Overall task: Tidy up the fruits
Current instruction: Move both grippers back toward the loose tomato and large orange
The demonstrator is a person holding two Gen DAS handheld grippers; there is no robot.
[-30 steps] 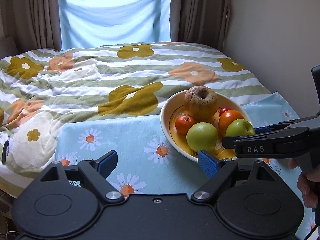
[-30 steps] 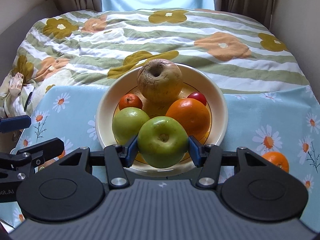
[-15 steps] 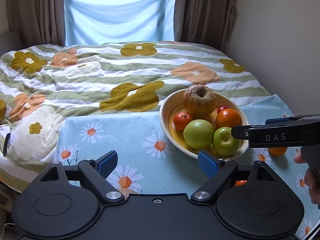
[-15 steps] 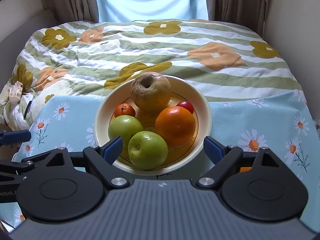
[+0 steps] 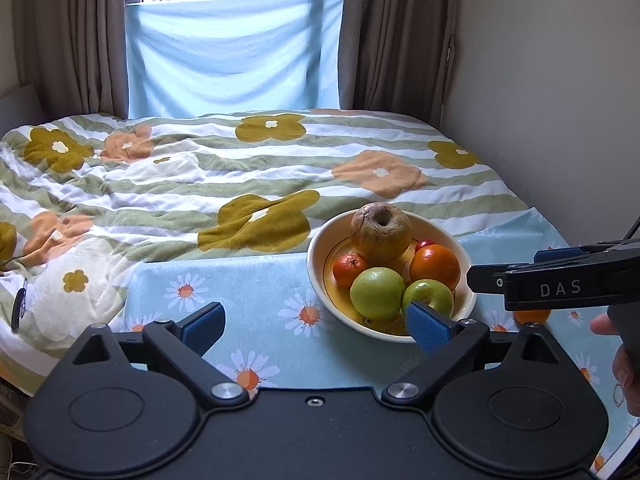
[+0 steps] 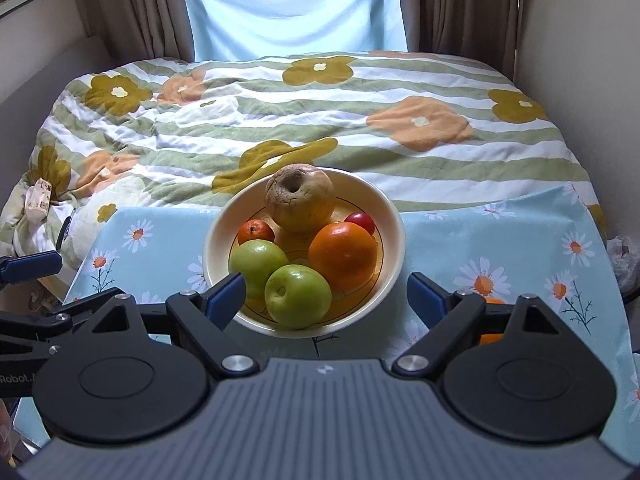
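The right gripper (image 6: 322,294) stands wide open and empty, its jaws having just released. Low right in its view, a loose orange (image 6: 493,336) hides behind its right finger, nearer it than the left gripper (image 5: 316,326), also open. Beyond, centre frame, sits the fruit bowl (image 6: 394,236).

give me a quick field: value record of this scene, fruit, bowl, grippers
surface: daisy-print cloth over a flowered bedspread
bowl: cream bowl, upright on the cloth
in bowl: two green apples, large orange, small orange fruit, small red fruit, wrinkled brown fruit
outside bowl: one orange fruit on the cloth, to the bowl's right
left hand-held gripper: open, holding nothing; jaws have just opened wider
right hand-held gripper: open, holding nothing; jaws have just opened, near apple lies free in the bowl
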